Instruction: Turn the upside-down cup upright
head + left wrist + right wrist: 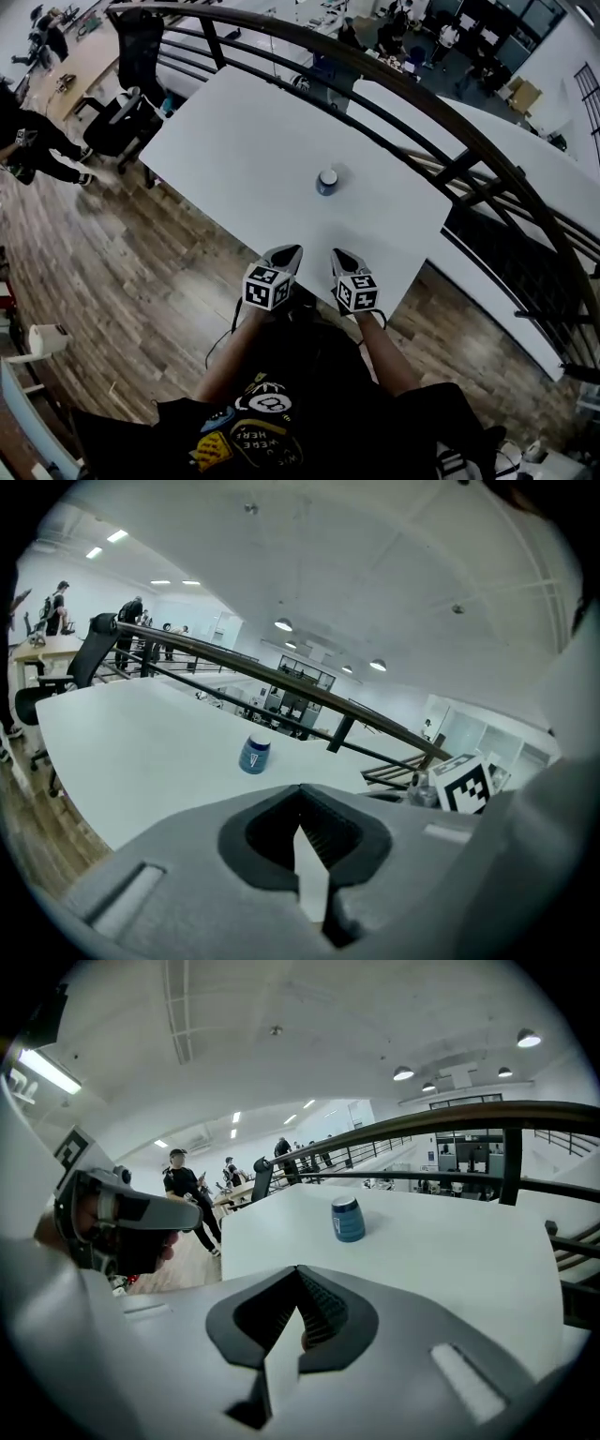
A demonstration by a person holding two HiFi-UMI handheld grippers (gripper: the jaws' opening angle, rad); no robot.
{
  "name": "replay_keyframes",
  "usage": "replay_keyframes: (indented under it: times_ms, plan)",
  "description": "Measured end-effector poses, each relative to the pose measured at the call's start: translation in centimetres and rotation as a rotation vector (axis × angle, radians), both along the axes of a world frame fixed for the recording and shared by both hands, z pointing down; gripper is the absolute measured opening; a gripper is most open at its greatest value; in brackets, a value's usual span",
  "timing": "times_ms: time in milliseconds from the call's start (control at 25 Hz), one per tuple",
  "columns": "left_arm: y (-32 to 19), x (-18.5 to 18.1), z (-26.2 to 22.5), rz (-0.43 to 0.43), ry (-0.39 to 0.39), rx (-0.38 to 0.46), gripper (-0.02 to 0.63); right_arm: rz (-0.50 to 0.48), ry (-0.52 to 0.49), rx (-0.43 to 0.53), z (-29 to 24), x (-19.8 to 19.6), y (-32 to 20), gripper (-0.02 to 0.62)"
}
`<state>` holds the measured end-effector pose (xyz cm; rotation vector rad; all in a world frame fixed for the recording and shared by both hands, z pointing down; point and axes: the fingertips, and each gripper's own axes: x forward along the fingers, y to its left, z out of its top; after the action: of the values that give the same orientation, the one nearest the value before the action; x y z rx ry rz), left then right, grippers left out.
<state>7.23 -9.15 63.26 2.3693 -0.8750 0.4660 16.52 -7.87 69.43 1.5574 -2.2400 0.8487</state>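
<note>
A small blue cup (pixel 327 182) stands upside down near the middle of the white table (pixel 234 141), its pale base up. It also shows in the left gripper view as the cup (pixel 254 754) and in the right gripper view as the cup (pixel 347 1219). My left gripper (pixel 289 253) and right gripper (pixel 341 258) sit side by side at the table's near edge, both shut with nothing between the jaws. The cup lies well beyond both tips. The left gripper (pixel 305 829) and right gripper (pixel 298 1309) point toward it.
A dark curved railing (pixel 441 112) runs behind the table. An office chair (pixel 127 103) stands at the table's left end on the wood floor (pixel 122 281). People (pixel 37 141) are at the far left. A second white surface (pixel 525 159) lies beyond the railing.
</note>
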Motion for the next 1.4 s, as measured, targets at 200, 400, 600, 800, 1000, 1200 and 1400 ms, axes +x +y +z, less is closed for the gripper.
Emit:
replay_keyframes:
  times_ms: [200,400,600,800,1000,1200,1400]
  plan:
    - [-5.3,-0.9,2.7,-0.014,-0.025,-0.03,0.005,0.014,0.066,0.002,3.6,0.3,-6.0,0.002]
    - [-8.0,-1.5,3.6,0.024,-0.04,-0.066,0.005,0.041,0.058,-0.045,7.1,0.6,-12.2,0.092]
    - [-7.3,-3.6,5.1,0.004,-0.038,-0.127,0.005,0.076,0.171,-0.016,9.1,2.1,-18.2,0.291]
    - [-7.3,-4.7,5.7,-0.002,-0.049,-0.149,0.005,0.085,0.257,0.021,9.8,2.4,-22.1,0.417]
    - [-7.9,-5.3,5.9,-0.016,-0.051,-0.172,0.005,0.102,0.296,-0.019,11.4,2.1,-24.7,0.419]
    - [-8.9,-4.5,4.6,0.0,-0.034,-0.15,0.005,0.059,0.349,-0.015,11.3,1.8,-24.3,0.388]
    - [-13.9,-1.9,-0.3,0.079,0.031,-0.074,0.109,-0.139,0.433,0.072,6.5,-2.2,-21.8,0.388]
